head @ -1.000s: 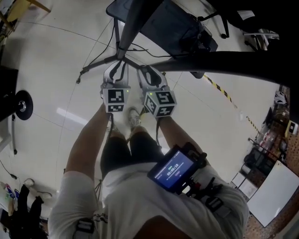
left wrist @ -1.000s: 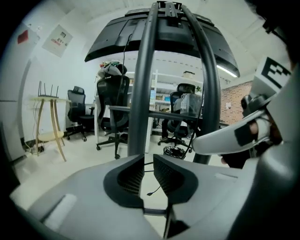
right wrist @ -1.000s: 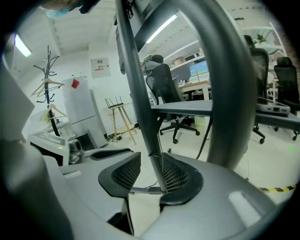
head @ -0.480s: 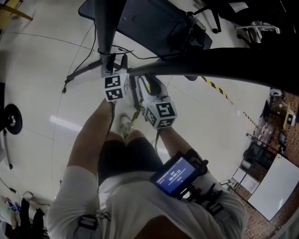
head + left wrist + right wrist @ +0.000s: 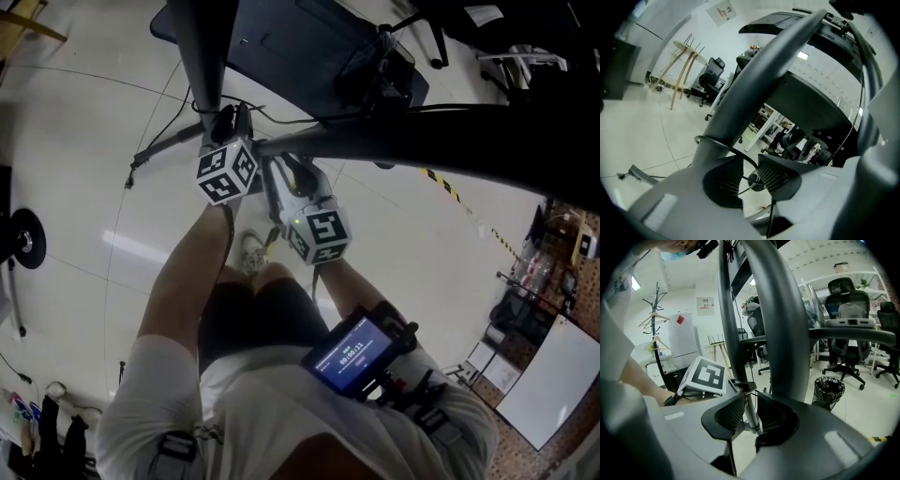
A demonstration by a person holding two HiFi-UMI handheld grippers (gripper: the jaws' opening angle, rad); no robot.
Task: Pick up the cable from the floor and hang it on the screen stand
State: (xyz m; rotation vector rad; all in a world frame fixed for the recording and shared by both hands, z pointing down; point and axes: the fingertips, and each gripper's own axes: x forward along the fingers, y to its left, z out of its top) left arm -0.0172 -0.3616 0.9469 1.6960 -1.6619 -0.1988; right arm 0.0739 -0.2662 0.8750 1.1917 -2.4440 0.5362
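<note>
The screen stand's dark grey pole (image 5: 202,56) rises just ahead of both grippers. A thin black cable (image 5: 723,143) loops round the pole (image 5: 754,84) and runs down between the jaws of my left gripper (image 5: 750,176). Those jaws have just been closing, but a gap still shows and the pads do not press the cable. In the head view my left gripper (image 5: 232,120) sits against the pole. My right gripper (image 5: 750,416) has just been closing and is shut on a thicker grey stretch of the cable (image 5: 749,411). In the head view my right gripper (image 5: 292,171) is right of the left.
The stand's dark legs (image 5: 375,141) spread over the pale floor. Office chairs (image 5: 848,324) and a bin with a black bag (image 5: 829,387) stand to the right, a coat rack (image 5: 654,315) and a wooden stool (image 5: 684,61) further off. Yellow-black tape (image 5: 450,187) crosses the floor.
My left gripper has moved up to the pole and rolled, so its marker cube now shows a tilted face. My right gripper has shifted only a little.
</note>
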